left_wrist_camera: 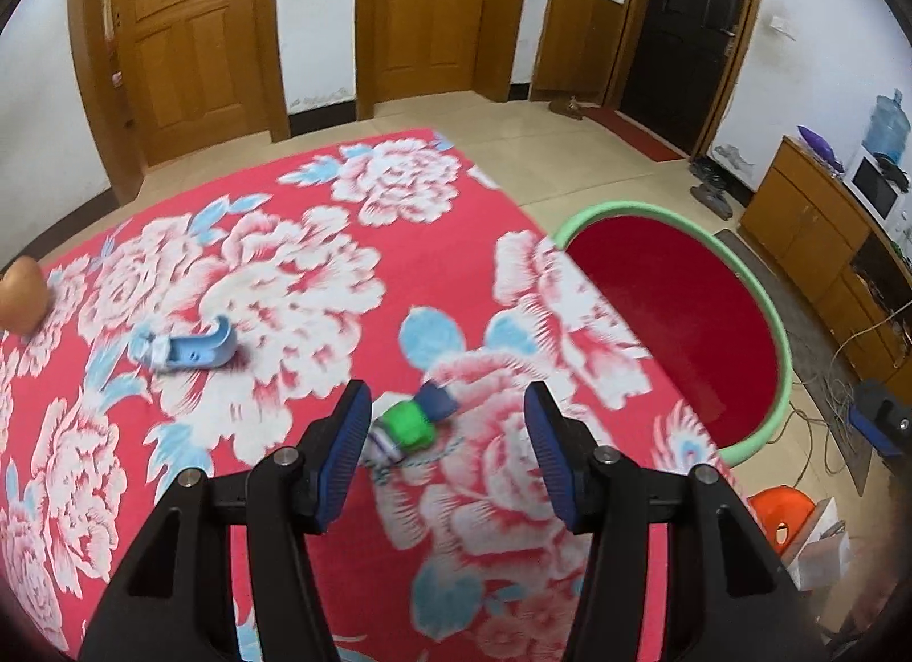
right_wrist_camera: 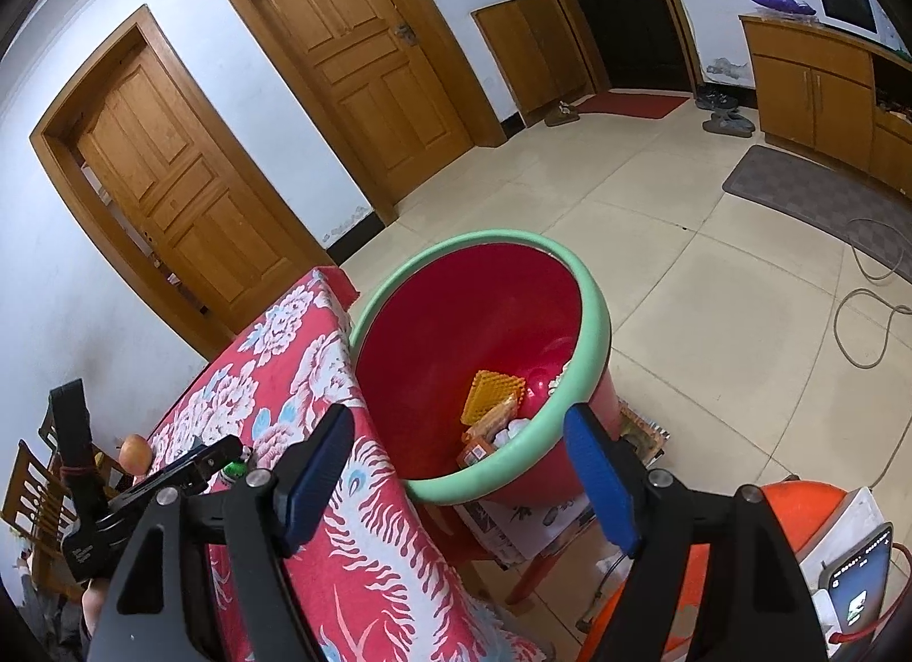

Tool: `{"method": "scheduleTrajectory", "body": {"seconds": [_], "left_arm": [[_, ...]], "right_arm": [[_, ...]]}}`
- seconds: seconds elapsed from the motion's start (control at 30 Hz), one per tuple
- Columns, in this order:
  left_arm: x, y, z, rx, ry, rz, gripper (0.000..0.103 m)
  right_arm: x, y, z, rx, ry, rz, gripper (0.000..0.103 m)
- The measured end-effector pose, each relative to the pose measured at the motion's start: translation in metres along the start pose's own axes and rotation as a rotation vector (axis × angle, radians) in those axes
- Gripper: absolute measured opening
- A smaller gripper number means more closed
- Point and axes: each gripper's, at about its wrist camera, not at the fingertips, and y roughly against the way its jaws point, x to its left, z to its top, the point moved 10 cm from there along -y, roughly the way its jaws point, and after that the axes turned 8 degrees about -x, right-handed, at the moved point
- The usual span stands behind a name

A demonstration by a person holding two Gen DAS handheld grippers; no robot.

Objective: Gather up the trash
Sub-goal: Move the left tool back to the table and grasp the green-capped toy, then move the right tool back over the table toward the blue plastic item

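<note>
A green, blue and white crumpled wrapper point(left_wrist_camera: 409, 423) lies on the red floral tablecloth point(left_wrist_camera: 285, 263), just ahead of my open, empty left gripper point(left_wrist_camera: 447, 422) and close to its left finger. A light blue plastic piece point(left_wrist_camera: 191, 347) lies further left. A red basin with a green rim point(left_wrist_camera: 678, 314) stands beside the table's right edge. In the right wrist view the basin point(right_wrist_camera: 593, 331) holds an orange grid piece point(right_wrist_camera: 491, 395) and other trash. My right gripper point(right_wrist_camera: 456, 468) is open and empty above the basin's near rim. The left gripper point(right_wrist_camera: 188, 462) shows at the left there.
An apple point(left_wrist_camera: 21, 294) sits at the table's far left edge, also in the right wrist view point(right_wrist_camera: 134, 452). An orange stool point(right_wrist_camera: 798, 496) and a phone point(right_wrist_camera: 858, 582) are at lower right. Wooden doors, a cabinet point(left_wrist_camera: 821, 228) and floor cables point(right_wrist_camera: 866, 308) lie beyond.
</note>
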Motion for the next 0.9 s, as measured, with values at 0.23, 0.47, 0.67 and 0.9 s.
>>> {"method": "scheduleTrajectory", "body": {"seconds": [0.23, 0.47, 0.67, 0.9], "left_arm": [[0.004, -0.009, -0.007, 0.016, 0.005, -0.002, 0.056], [0.011, -0.019, -0.017, 0.048, 0.002, 0.031, 0.042], [0.015, -0.017, -0.019, 0.046, 0.006, 0.036, 0.031], [0.019, 0.0, -0.023, 0.04, 0.063, 0.001, 0.031]], "right_arm": [[0.005, -0.005, -0.003, 0.014, 0.009, 0.0, 0.078], [0.003, -0.004, -0.006, 0.021, 0.006, -0.003, 0.078], [0.004, -0.004, -0.005, 0.02, 0.009, -0.001, 0.078], [0.016, 0.007, -0.005, 0.001, 0.031, 0.014, 0.078]]}}
